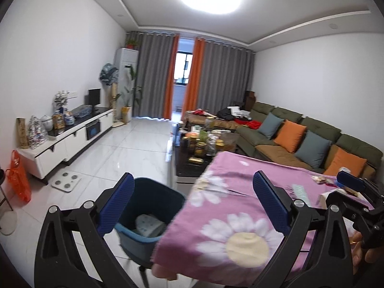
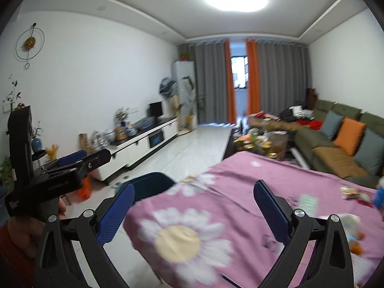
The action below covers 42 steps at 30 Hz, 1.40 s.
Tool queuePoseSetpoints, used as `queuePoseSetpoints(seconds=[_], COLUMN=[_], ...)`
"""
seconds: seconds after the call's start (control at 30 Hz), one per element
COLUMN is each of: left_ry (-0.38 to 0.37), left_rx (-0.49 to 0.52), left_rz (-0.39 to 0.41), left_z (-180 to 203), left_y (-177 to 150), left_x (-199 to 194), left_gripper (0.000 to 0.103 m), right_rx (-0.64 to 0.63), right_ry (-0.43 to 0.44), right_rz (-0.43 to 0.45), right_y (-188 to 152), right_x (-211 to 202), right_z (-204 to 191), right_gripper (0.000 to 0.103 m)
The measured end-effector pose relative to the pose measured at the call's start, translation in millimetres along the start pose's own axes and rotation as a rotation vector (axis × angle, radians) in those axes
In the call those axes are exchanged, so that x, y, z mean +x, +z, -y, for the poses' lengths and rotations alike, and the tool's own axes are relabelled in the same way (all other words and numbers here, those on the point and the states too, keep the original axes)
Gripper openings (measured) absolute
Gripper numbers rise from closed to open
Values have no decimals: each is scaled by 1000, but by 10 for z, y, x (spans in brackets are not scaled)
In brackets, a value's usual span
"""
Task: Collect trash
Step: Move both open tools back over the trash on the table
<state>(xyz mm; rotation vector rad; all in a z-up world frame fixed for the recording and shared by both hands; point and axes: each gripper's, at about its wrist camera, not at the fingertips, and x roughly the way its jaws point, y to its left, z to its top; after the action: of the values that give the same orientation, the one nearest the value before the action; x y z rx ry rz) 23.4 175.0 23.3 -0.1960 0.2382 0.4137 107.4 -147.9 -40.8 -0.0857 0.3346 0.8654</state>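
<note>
Left hand-held gripper [image 1: 193, 202] spread, empty, raised over the desk's [image 1: 240, 206] near-left corner. Right hand-held gripper [image 2: 194, 206] likewise spread and empty, over the near edge. Bin [image 1: 150, 212] on floor against the left edge, presumably placed for short drops; crumpled paper [image 1: 148, 224] already inside. Remaining trash [image 2: 352, 192] near the right edge, probably next.
</note>
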Motion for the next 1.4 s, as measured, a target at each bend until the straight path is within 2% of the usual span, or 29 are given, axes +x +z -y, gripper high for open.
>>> queuePoseSetpoints(seconds=[0.17, 0.33, 0.57, 0.73, 0.83, 0.97, 1.17, 1.4], left_ry=[-104, -191, -291, -389, -436, -483, -517, -534], left_rx=[11, 25, 55, 109, 133, 176, 212, 224], left_rz=[24, 63, 54, -11, -68, -102, -139, -151], left_z=[499, 779, 1095, 1382, 1538, 1723, 1900, 2081], left_y=[-3, 35, -51, -255, -390, -532, -638, -590], left_x=[-145, -212, -209, -210, -150, -114, 119, 354], left_gripper=[97, 97, 97, 97, 97, 97, 97, 97], right_rx=[23, 29, 22, 66, 104, 143, 199, 282], right_ry=[-124, -248, -363, -433, -463, -496, -509, -511], right_rz=[76, 130, 159, 134, 109, 77, 36, -30], right_y=[-138, -300, -557, -775, -868, -974, -1066, -1101], right_x=[-436, -808, -1182, -1396, -1440, -1488, -1410, -1245], right_z=[288, 428, 538, 701, 807, 935, 1137, 1492], right_gripper=[96, 96, 96, 96, 96, 96, 96, 96])
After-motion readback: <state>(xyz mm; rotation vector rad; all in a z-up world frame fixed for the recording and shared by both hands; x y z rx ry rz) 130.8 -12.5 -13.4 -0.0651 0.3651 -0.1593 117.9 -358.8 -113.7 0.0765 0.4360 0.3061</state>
